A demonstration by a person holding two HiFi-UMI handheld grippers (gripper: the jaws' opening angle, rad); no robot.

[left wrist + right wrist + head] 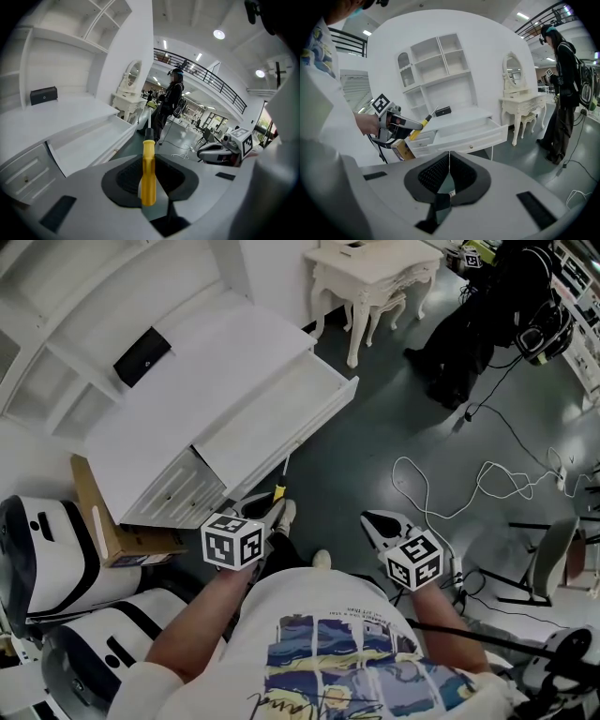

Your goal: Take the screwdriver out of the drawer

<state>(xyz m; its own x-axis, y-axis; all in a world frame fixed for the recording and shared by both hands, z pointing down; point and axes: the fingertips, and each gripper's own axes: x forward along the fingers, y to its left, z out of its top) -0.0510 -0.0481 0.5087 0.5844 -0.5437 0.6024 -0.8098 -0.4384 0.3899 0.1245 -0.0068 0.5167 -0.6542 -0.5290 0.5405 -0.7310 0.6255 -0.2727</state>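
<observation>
The left gripper view shows the left gripper point(149, 182) best. Its jaws are clamped on the yellow handle of the screwdriver point(148, 171), and the metal shaft points forward, away from the camera. The head view gives only a small piece of this handle and the thin shaft, close to the front edge of the open drawer point(281, 413). The right gripper view shows it from the side: the screwdriver is in the air, tilted upward, outside the drawer.

In its own view, the right gripper point(449, 176) has its jaws together with nothing between them. In the head view it is to the right of the left one, well apart from it, over bare floor.

A standing person point(565, 89) in dark clothes and the shelves point(436, 70) above the desk point(169, 418) show clearly only in the gripper views.

The drawer stands far out of the desk. Between its front and the vanity table point(370, 277) the floor is open. Cables point(450, 493) lie to the right, and a cardboard box point(94, 512) leans beside the desk.

Each gripper's cube has square black-and-white markers. The print on the person's shirt is too small to read.
</observation>
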